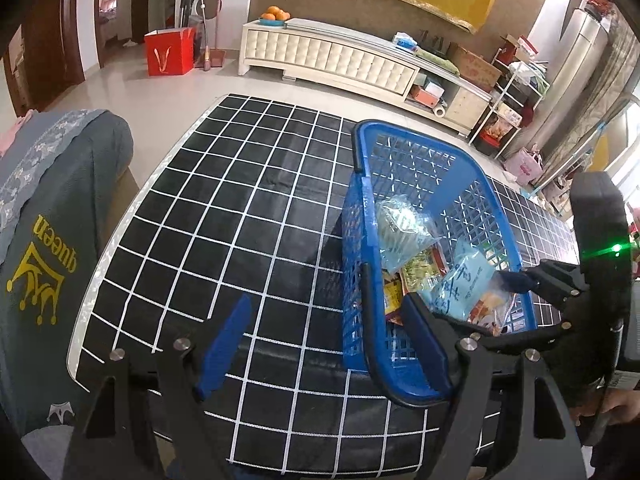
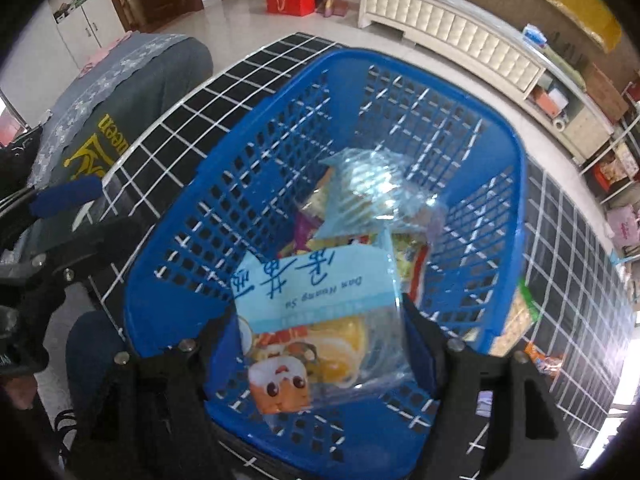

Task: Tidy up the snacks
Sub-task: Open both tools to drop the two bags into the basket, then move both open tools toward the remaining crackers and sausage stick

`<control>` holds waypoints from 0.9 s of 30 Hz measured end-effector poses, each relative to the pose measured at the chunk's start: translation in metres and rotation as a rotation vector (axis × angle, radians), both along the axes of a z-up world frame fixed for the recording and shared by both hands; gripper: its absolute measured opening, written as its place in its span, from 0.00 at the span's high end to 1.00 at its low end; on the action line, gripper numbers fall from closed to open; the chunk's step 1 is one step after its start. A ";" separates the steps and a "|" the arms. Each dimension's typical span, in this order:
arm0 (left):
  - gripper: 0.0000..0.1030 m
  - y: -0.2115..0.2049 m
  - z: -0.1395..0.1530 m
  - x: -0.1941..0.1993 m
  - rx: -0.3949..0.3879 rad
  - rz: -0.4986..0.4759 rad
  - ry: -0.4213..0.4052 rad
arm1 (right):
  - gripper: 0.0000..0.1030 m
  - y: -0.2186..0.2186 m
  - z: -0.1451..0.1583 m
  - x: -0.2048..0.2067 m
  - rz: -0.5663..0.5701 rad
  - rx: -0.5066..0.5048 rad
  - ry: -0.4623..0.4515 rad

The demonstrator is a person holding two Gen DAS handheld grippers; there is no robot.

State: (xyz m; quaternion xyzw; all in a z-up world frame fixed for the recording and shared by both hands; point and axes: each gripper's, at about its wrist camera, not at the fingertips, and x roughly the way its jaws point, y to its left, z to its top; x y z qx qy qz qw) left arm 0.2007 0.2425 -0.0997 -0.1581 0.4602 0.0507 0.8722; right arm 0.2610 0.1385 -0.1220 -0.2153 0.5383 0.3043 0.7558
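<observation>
A: Right hand-held gripper (image 2: 320, 344) state? Snack bag (image 2: 316, 320)?
B: Spread, straddling bag inside blue basket (image 2: 168, 280) on tabletop (image 1: 240, 208); contact unclear. Left hand-held gripper (image 1: 324, 344) spread, astride basket rim.
A: Advice?
B: Release low; withdraw straight upward.

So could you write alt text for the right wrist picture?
A blue plastic basket of snack packets sits on a black grid-patterned table. The right hand-held gripper reaches down into it, fingers either side of a clear snack bag with a pale blue label.

Grey-green cover (image 1: 60, 216): yellow "queen" beside a crown emblem. Light-blue snack packet (image 2: 316, 292): "Dan Huang Su", upside down.
</observation>
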 end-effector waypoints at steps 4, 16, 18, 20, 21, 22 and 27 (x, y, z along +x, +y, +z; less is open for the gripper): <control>0.26 -0.001 0.005 -0.003 0.003 0.004 -0.004 | 0.17 -0.001 -0.002 -0.001 0.000 0.003 0.031; 0.26 -0.036 0.033 -0.006 0.052 -0.044 -0.044 | 0.14 -0.065 0.055 -0.007 -0.089 0.198 0.010; 0.26 -0.050 0.041 -0.004 0.066 -0.067 -0.056 | 0.14 -0.082 0.065 -0.008 -0.107 0.219 -0.007; 0.26 -0.061 0.046 -0.002 0.072 -0.082 -0.066 | 0.14 -0.100 0.074 -0.008 -0.130 0.224 -0.031; 0.26 -0.070 0.049 -0.001 0.074 -0.093 -0.071 | 0.14 -0.111 0.079 -0.009 -0.140 0.228 -0.046; 0.26 -0.076 0.052 0.001 0.076 -0.102 -0.074 | 0.14 -0.118 0.082 -0.008 -0.148 0.231 -0.055; 0.26 -0.111 0.059 0.007 0.093 -0.158 -0.083 | 0.14 -0.157 0.089 -0.008 -0.194 0.236 -0.079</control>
